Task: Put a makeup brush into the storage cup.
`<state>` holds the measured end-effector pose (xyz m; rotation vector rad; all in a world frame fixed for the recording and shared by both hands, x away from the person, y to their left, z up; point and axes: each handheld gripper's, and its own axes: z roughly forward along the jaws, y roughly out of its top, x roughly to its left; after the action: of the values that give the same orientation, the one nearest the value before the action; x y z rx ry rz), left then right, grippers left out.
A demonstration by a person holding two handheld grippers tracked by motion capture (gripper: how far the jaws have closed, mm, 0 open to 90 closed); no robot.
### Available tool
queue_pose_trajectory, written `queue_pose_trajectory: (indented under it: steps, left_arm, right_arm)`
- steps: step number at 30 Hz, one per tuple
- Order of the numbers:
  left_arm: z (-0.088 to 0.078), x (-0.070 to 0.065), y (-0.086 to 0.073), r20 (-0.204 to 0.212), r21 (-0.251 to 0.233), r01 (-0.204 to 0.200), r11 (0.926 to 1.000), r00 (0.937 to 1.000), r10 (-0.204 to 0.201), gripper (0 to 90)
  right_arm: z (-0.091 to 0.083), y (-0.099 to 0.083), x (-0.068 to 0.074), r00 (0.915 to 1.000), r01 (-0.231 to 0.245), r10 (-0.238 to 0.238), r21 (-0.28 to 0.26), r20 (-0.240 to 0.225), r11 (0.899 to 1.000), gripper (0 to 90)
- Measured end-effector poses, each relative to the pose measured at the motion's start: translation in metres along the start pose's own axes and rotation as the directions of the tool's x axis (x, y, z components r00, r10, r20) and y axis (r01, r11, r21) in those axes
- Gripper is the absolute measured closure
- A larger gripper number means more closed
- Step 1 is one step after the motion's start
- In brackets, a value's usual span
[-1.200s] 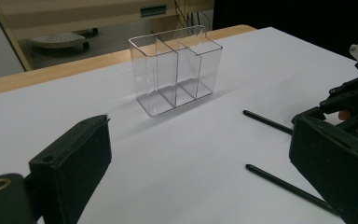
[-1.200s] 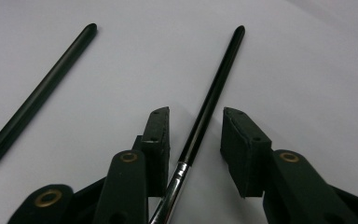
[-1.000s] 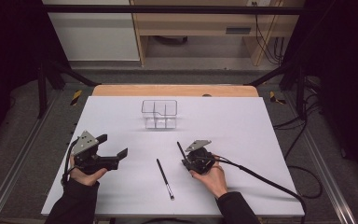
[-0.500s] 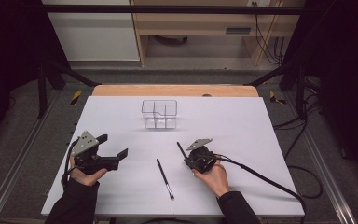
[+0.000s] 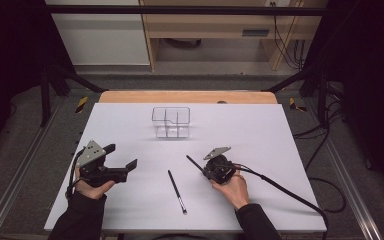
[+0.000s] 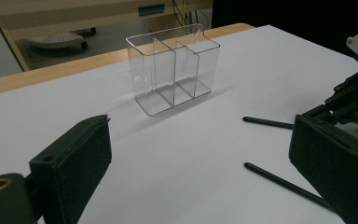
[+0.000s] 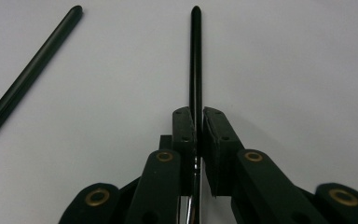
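My right gripper (image 7: 196, 116) is shut on a thin black stick (image 7: 196, 60) that points straight out past its fingertips. Its jaws have just been closing on it. In the high view this gripper (image 5: 205, 169) is low over the table right of centre, with the held stick (image 5: 194, 162) angled toward the far left. A second black stick (image 5: 176, 191) with a pale tip lies loose on the table between the hands. My left gripper (image 5: 121, 156) stands open at the left with nothing between its jaws. From the left gripper (image 6: 205, 172) I see both sticks and the container.
A clear plastic organiser (image 5: 171, 121) with upright dividers stands at the back centre of the white table (image 5: 280, 130). A cable (image 5: 285, 190) trails from the right gripper toward the front right. The organiser (image 6: 175, 70) holds nothing.
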<state>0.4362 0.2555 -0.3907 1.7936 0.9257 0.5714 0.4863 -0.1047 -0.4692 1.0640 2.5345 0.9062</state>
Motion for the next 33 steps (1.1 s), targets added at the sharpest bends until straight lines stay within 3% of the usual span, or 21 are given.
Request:
queue_pose_trajectory:
  steps: [11, 15, 17, 21, 27, 28, 29, 30, 32, 33]
  left_arm:
    - [0.001, 0.000, 0.000, 0.003, 0.003, -0.003, 1.0000, 1.0000, 0.003, 5.3]
    - [0.001, 0.000, 0.000, 0.004, 0.003, -0.002, 1.0000, 1.0000, 0.002, 5.3]
    - [0.001, 0.000, 0.000, 0.006, 0.010, -0.002, 1.0000, 1.0000, 0.002, 5.3]
    - [0.000, 0.001, 0.000, 0.003, 0.013, -0.002, 0.9999, 1.0000, 0.002, 5.3]
    - [-0.003, 0.003, 0.001, 0.002, 0.000, 0.008, 1.0000, 1.0000, -0.008, 5.3]
    - [-0.003, 0.003, 0.001, 0.002, 0.001, 0.007, 1.0000, 1.0000, -0.007, 5.3]
    - [-0.003, 0.003, 0.001, 0.002, 0.001, 0.007, 1.0000, 1.0000, -0.007, 5.3]
    - [-0.003, 0.003, 0.001, 0.003, 0.001, 0.007, 1.0000, 1.0000, -0.007, 5.3]
    - [-0.002, 0.002, 0.001, 0.004, 0.003, 0.002, 1.0000, 1.0000, -0.002, 5.3]
    - [-0.002, 0.002, 0.001, 0.003, 0.005, 0.000, 1.0000, 1.0000, 0.000, 5.3]
  right_arm:
    - [-0.002, -0.001, -0.002, 0.9998, 0.017, -0.017, 0.006, 0.003, 1.000, 83.1]
    - [-0.004, 0.000, -0.002, 0.9997, 0.021, -0.021, -0.006, 0.015, 1.000, 77.0]
    - [-0.014, 0.004, -0.003, 0.9997, 0.025, -0.024, -0.033, 0.007, 0.999, 72.5]
    - [-0.021, 0.011, -0.003, 0.9994, 0.029, -0.029, -0.016, 0.019, 0.999, 68.0]
    - [-0.020, 0.028, -0.003, 0.9974, 0.072, -0.072, 0.085, 0.000, 0.994, 61.1]
    - [-0.019, 0.034, -0.004, 0.9961, 0.088, -0.087, 0.124, -0.012, 0.988, 60.5]
    - [-0.019, 0.034, -0.004, 0.9961, 0.088, -0.087, 0.124, -0.012, 0.988, 60.5]
    - [-0.017, 0.039, -0.004, 0.9951, 0.098, -0.096, 0.171, -0.023, 0.980, 60.5]
    - [-0.016, 0.041, -0.004, 0.9946, 0.104, -0.102, 0.185, -0.020, 0.977, 60.6]
    - [-0.013, 0.044, -0.002, 0.9926, 0.121, -0.119, 0.218, -0.023, 0.968, 61.1]
